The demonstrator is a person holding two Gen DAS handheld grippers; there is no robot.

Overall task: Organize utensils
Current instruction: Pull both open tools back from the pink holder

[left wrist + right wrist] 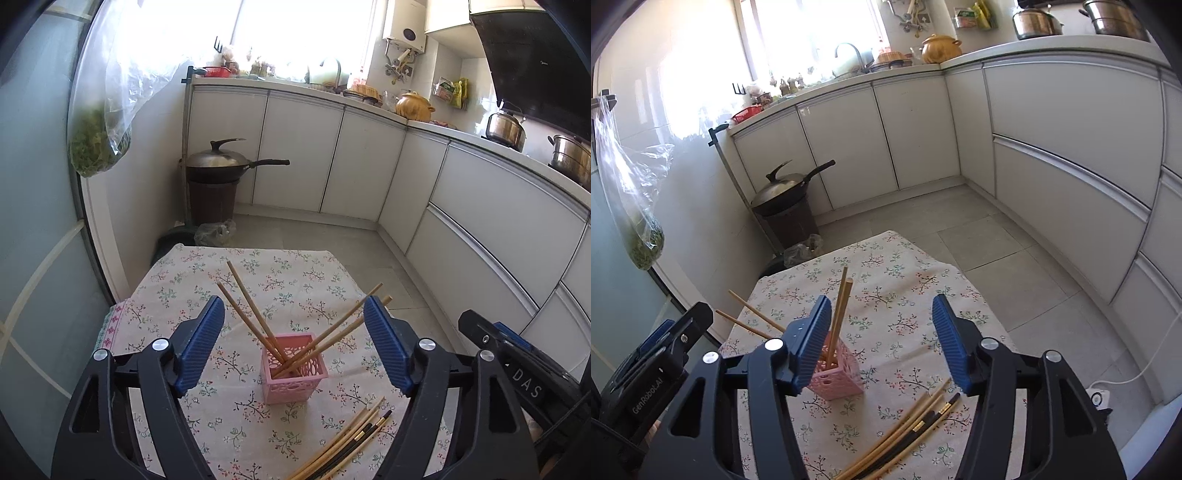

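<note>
A: Standing released and empty, the left gripper (293, 343) and right gripper (879, 341) flanked the pink holder (293, 369) on the tablecloth (207, 280).

B: Risk: brushing the leaning chopsticks (251, 314) could tip it; the loose chopsticks (905, 435) lay near.

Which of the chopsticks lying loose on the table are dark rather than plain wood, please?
The black pair with gold bands, in the loose bundle near the table's front edge. The others in that bundle, and the four standing in the pink holder, are pale wood.

4 chopsticks (258, 325) stand in the holder (293, 373) mid-table (177, 288), perhaps 6 loose chopsticks (351, 443) lying before it.
</note>
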